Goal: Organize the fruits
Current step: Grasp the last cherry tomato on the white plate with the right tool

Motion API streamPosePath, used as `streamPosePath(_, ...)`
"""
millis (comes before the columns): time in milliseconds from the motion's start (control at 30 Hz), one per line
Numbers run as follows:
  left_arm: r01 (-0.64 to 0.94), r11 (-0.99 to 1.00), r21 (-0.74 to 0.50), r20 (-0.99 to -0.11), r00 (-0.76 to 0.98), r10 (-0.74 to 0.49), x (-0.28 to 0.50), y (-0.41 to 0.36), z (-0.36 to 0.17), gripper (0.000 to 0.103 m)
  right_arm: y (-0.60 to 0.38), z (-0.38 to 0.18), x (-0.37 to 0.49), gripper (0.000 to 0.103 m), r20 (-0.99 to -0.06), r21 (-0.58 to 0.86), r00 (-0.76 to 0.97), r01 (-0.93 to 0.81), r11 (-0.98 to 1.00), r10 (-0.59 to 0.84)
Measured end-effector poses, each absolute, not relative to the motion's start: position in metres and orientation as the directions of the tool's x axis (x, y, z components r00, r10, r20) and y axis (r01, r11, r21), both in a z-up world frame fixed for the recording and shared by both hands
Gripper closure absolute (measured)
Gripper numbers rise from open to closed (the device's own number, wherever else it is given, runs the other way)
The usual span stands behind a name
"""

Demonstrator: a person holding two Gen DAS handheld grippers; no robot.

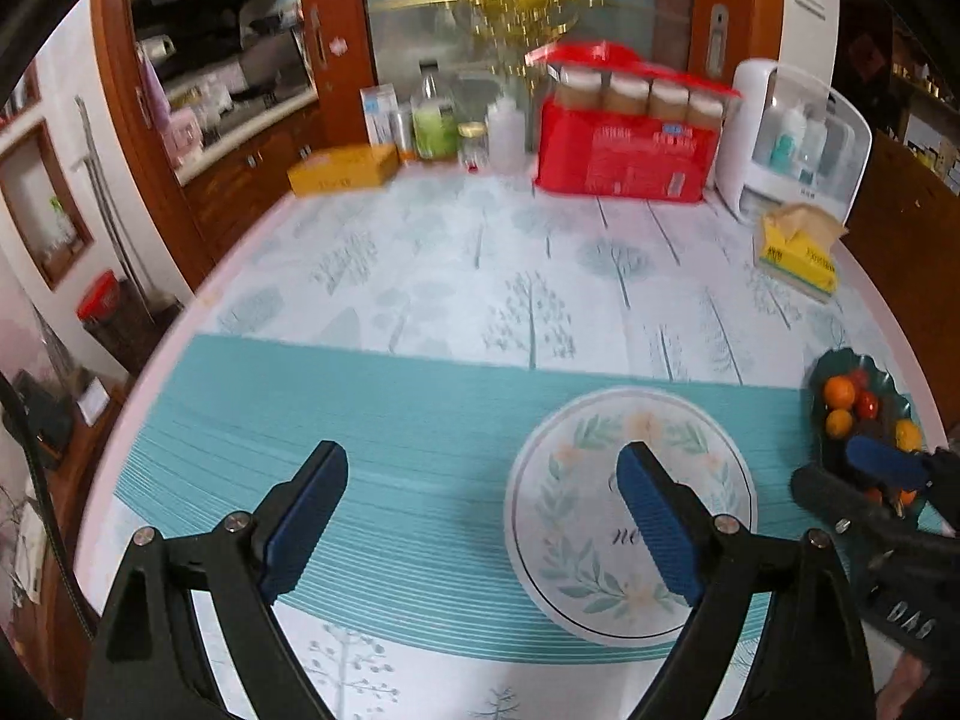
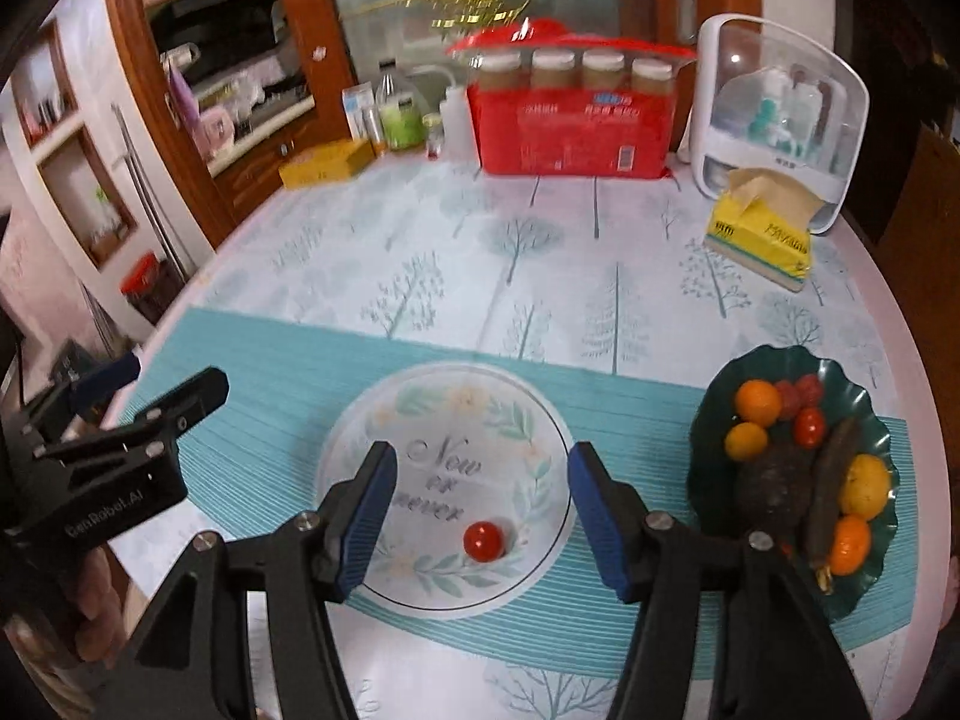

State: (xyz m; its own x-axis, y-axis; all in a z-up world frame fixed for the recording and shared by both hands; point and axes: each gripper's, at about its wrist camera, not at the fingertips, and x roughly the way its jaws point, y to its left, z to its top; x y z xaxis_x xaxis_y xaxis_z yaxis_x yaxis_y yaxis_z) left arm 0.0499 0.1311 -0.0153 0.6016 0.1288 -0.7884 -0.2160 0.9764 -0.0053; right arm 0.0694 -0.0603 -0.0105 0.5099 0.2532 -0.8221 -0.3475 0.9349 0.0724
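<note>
A white floral plate (image 2: pixel 420 420) lies on the teal mat and holds one red cherry tomato (image 2: pixel 483 540). My right gripper (image 2: pixel 483 516) is open and empty, its fingers either side of the tomato, above the plate. A dark green scalloped dish (image 2: pixel 864 396) at the right holds oranges (image 2: pixel 758 401), small tomatoes, a yellow fruit and dark long items. My left gripper (image 1: pixel 483 516) is open and empty over the mat, its right finger above the plate (image 1: pixel 576 540). The dish (image 1: pixel 828 450) shows at the right edge there, partly hidden by the right gripper (image 1: pixel 864 480).
At the table's back stand a red package with jars (image 2: pixel 570 132), a white storage box (image 2: pixel 780 120), bottles (image 2: pixel 399 114) and a yellow box (image 2: pixel 327 163). A yellow tissue pack (image 2: pixel 762 234) lies at the right. The left gripper's body (image 2: pixel 120 456) is at the left.
</note>
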Motion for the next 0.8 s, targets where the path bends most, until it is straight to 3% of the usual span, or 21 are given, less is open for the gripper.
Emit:
streamPosePath(467, -0.224, 0.973, -0.046, -0.885, 0.462, 0.065, 0.081, 0.130, -0.093, 0.012, -0.059, -0.104, 0.074, 0.043, -0.913, 0.082, 0.346, -0.363, 0.928, 0.216)
streamPosePath(800, -0.209, 0.977, -0.051, -0.908, 0.417, 0.041, 0.085, 0.122, -0.111, 0.012, -0.055, -0.116, 0.076, 0.046, -0.914, 0.064, 0.353, -0.363, 0.930, 0.200)
